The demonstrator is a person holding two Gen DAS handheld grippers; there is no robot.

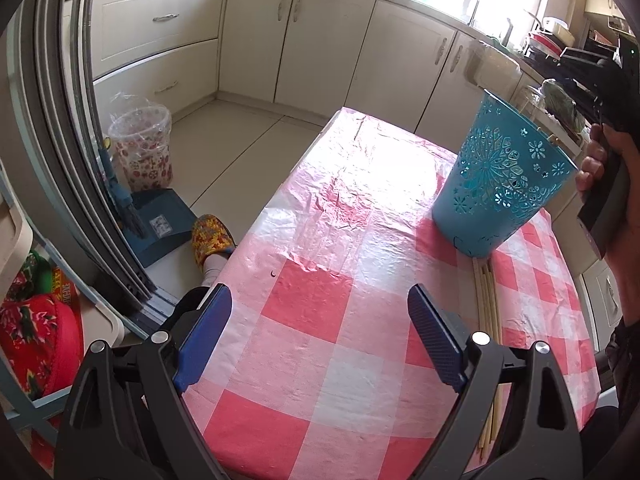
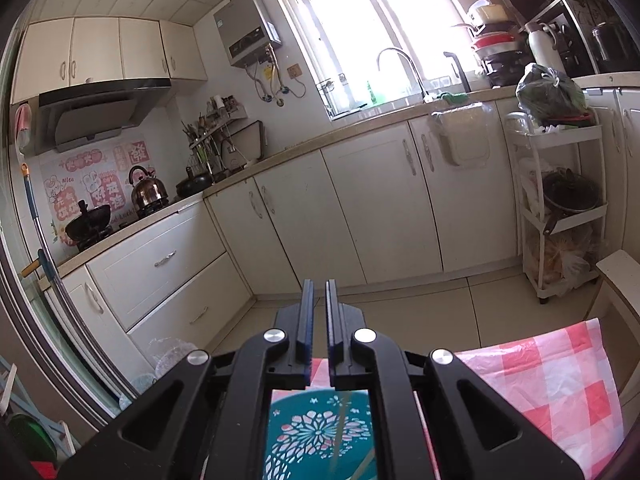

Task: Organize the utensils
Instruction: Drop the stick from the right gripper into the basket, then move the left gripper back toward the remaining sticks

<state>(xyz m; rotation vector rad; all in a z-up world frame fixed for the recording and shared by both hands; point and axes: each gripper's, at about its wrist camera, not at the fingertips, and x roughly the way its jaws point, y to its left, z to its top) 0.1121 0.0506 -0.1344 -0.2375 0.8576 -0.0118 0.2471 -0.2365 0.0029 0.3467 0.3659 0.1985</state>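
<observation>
A table under a pink-and-white checked plastic cloth (image 1: 320,300) fills the near part of the kitchen. Toward its right side stands a turquoise plastic holder with cut-out flower patterns (image 1: 500,184), upright on the cloth. Just near of its base lie several pale wooden chopsticks (image 1: 490,308), side by side, running lengthwise toward the near edge.

The left gripper (image 1: 320,336) hangs over the near end of the table with its blue-padded jaws spread wide and nothing between them; the chopsticks lie just to its right.

The right gripper (image 2: 319,320) is held above the holder, pointing out toward the cream cabinets, its jaws drawn almost together with only a thin slit between them and nothing in them. A hand (image 1: 608,172) grips its dark handle to the right of the holder. Through the frame below, the holder's inside shows, with a thin pale stick (image 2: 342,432) leaning in it.
</observation>
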